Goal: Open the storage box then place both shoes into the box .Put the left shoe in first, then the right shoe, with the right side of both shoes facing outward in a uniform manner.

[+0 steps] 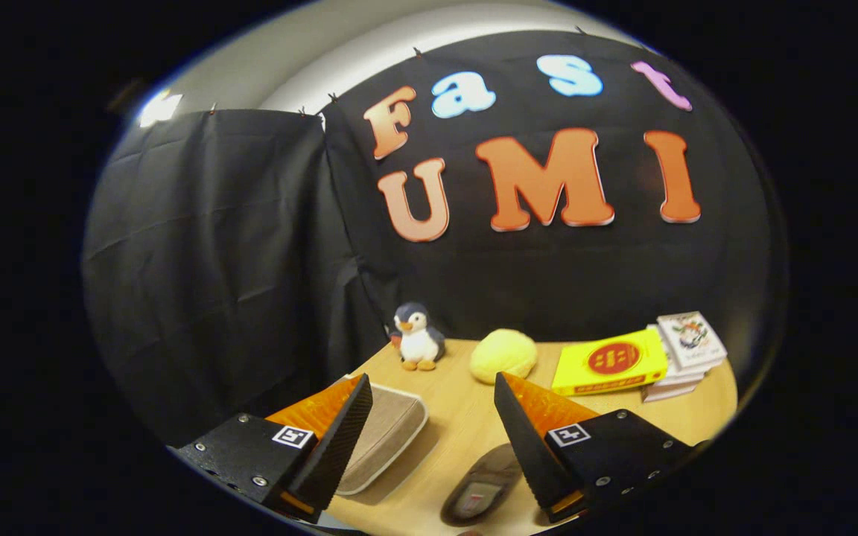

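Observation:
My gripper (433,391) is open and raised above the wooden table (466,424), with nothing between its fingers. Behind the left finger lies a beige, white-edged shape (388,435) on the table; I cannot tell whether it is a shoe or the box. Beside the right finger, close below me, lies a grey shoe (482,487) with its opening facing up.
At the back of the table stand a penguin plush toy (417,336) and a round yellow plush (503,356). To their right a yellow box (609,362) rests against a stack of white books (690,346). Black cloth walls close the booth behind and to the left.

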Demonstrator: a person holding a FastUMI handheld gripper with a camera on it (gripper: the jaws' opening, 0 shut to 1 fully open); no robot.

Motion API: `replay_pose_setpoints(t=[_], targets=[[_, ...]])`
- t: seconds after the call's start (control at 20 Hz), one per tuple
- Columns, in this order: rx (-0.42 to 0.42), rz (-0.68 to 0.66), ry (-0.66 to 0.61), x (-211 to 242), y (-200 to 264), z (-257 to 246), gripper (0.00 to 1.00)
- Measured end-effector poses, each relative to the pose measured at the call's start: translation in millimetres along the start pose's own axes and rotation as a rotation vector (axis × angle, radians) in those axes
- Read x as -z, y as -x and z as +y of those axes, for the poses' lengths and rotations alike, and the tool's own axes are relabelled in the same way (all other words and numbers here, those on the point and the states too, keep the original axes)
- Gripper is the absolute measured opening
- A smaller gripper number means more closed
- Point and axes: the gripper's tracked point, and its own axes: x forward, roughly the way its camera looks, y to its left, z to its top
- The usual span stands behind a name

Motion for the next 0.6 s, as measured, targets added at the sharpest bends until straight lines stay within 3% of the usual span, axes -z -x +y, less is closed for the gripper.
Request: replay_pose_setpoints(t=[0.2, 0.6], targets=[[-0.1, 0.149, -0.156, 41.3, -21.5, 23.8, 0.96], [-0.218, 0.453, -0.274, 131.8, -50.7, 49.3, 0.96]])
